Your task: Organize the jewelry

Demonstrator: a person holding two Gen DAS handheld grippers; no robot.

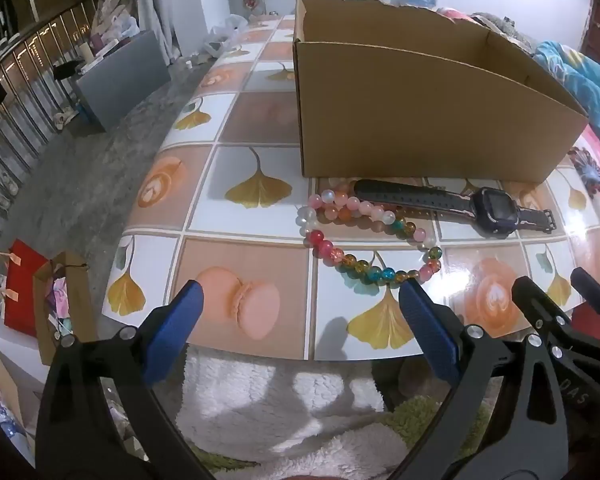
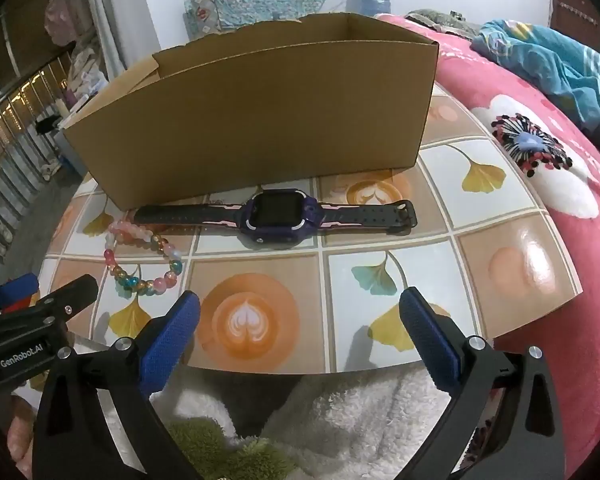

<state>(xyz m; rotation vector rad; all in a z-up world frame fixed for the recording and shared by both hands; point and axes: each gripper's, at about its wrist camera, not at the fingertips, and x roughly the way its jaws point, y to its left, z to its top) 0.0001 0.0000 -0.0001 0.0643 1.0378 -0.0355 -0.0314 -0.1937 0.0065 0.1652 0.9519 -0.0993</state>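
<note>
An open cardboard box (image 1: pixel 420 112) stands on the tiled table; it also shows in the right wrist view (image 2: pixel 260 120). In front of it lie a dark purple smartwatch (image 1: pixel 494 210) (image 2: pixel 280 218) and a coloured bead bracelet (image 1: pixel 364 240) (image 2: pixel 144 258), the beads touching the watch strap's left end. My left gripper (image 1: pixel 300 304) is open and empty near the table's front edge, just short of the bracelet. My right gripper (image 2: pixel 300 312) is open and empty at the front edge, below the watch. Each gripper shows at the edge of the other's view.
The table (image 2: pixel 500 248) has a glossy tile-pattern top with its front edge under both grippers. A pink flowered blanket (image 2: pixel 560 184) lies to the right. Paper bags (image 1: pixel 40 300) and a grey box (image 1: pixel 120 80) sit on the floor at left. White fleece (image 1: pixel 280 400) lies below.
</note>
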